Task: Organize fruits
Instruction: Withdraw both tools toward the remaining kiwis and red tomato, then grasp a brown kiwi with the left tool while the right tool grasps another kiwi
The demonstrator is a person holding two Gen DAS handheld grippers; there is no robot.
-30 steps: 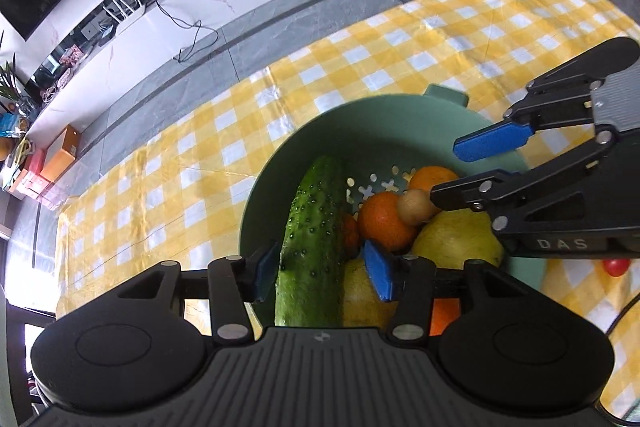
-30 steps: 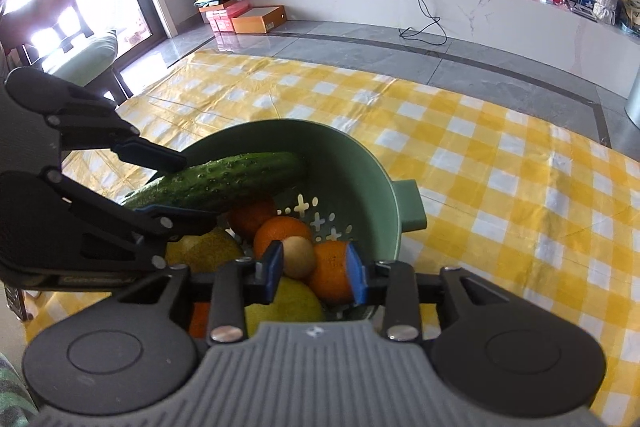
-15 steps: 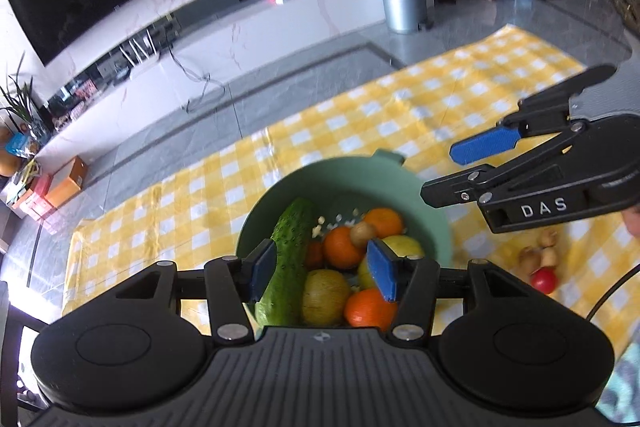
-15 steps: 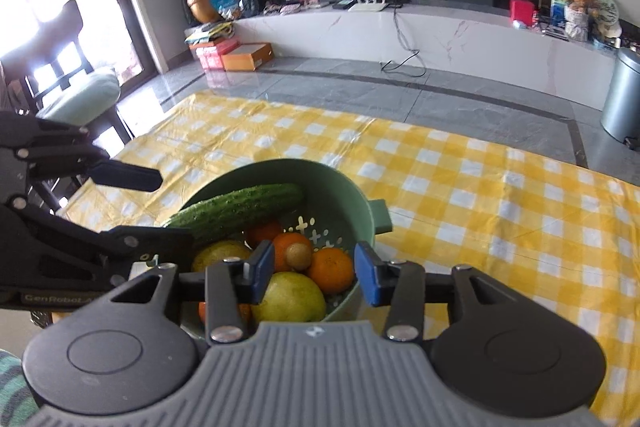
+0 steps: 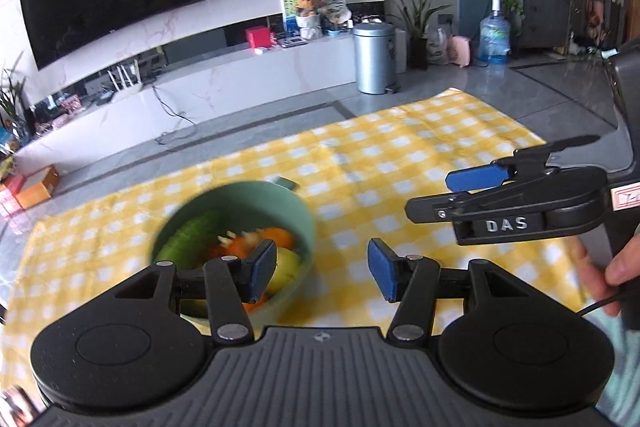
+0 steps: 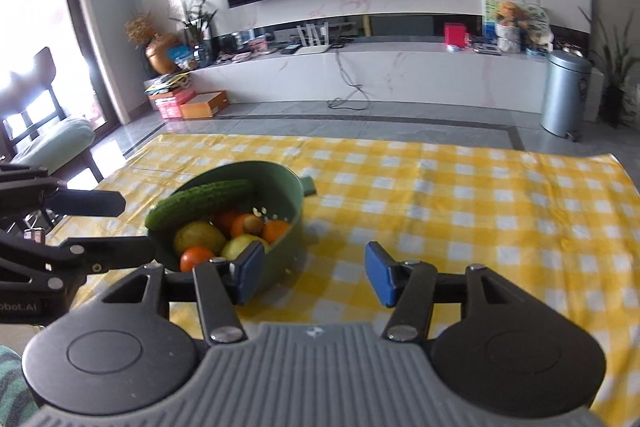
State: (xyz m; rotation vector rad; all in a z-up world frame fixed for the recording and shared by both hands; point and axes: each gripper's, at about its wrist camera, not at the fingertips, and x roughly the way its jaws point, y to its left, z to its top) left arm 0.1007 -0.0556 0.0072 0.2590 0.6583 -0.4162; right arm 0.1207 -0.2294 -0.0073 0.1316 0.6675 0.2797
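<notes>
A green colander bowl (image 5: 256, 201) (image 6: 288, 203) stands on the yellow checked cloth. It holds a cucumber (image 6: 200, 201), oranges (image 6: 276, 229), a yellow-green pear (image 6: 240, 245), a lemon (image 6: 198, 237), a tomato (image 6: 196, 259) and a small brown fruit (image 6: 254, 223). In the left wrist view the bowl is blurred. My left gripper (image 5: 322, 269) is open and empty, raised to the right of the bowl. My right gripper (image 6: 312, 273) is open and empty, also raised, right of the bowl. The right gripper also shows from the side in the left wrist view (image 5: 476, 187).
The yellow checked cloth (image 6: 460, 211) covers the table. Beyond it are a grey floor, a white TV bench (image 6: 380, 71), a metal bin (image 6: 564, 93) and a chair (image 6: 44, 143) at the left.
Both grippers have drawn back and up from the bowl and opened wider. The bowl now sits lower left in both views. The loose small fruits by the right gripper are out of view.
</notes>
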